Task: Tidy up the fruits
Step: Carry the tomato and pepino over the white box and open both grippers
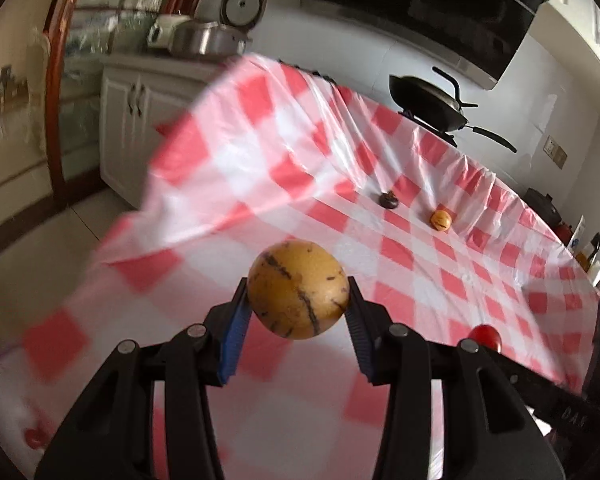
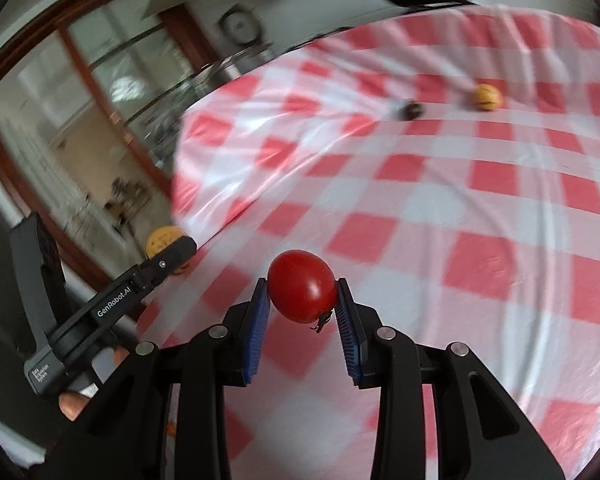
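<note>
Showing black claw (image 1: 298, 308) frames, blue ribbed pads (image 2: 256, 332), silver round screws, white "GenRobot.AI" lettering along one claw (image 2: 166, 264).

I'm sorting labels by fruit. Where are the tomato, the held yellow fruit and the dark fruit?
tomato (image 2: 302, 286), right wrist view, middle of its red skin.
held yellow fruit (image 1: 298, 290), left wrist view, centre of its streaked face.
dark fruit (image 1: 389, 200), left wrist view, its top.

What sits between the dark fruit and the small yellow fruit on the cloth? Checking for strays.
Nothing: only bare checked tablecloth separates the dark fruit and small yellow fruit, in both wrist views.
</note>
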Available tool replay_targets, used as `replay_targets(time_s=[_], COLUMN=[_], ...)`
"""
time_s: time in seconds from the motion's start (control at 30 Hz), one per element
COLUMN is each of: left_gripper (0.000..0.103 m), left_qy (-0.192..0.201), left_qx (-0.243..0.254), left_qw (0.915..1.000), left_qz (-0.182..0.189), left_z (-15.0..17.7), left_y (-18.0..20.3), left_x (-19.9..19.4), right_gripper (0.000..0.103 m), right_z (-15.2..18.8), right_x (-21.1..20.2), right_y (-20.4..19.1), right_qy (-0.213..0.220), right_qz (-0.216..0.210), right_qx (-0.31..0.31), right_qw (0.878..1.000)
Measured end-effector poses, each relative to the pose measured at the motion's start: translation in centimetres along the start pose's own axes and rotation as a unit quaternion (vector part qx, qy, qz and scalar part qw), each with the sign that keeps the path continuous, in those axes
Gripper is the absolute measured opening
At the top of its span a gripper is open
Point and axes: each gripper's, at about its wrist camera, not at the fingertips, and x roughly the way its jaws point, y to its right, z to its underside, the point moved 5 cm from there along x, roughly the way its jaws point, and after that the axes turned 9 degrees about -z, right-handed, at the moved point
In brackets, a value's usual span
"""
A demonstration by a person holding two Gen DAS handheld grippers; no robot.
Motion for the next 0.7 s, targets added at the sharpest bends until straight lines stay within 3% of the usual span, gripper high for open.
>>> replay_targets(time_s=[0.23,0.43,0.57,0.7], left_gripper=[0.046,0.046,0.046,0.046], left_qy=[0.038,0.057,0.009,-0.053], left_qx=[-0.023,-0.027,-0.040,-0.046], left_qw=[0.9986,0.9942,0.9912,0.9852], left_qz=[-0.028,-0.087,-0.126,-0.156], left_z=[0.8,2.4,5.7,9.9], left_y=[-9.4,-17.4,-22.6,-26.4], left_x=[-5.9,-9.8,-9.6,-8.4], right_gripper=[0.034,0.034,0.034,0.034], right_z=[2.7,6.5,10.6,16.3], right_x=[2.6,5.2,8.0,11.2], right_y=[-7.1,-14.3,-18.8,-21.9], right_qy=[-0.042,-0.098,-0.158,-0.244], right_qz=[-0.040,-0.096,-0.135,-0.157], right_qx=[-0.091,-0.178,-0.237,-0.296], right_qw=[0.994,0.974,0.949,0.910])
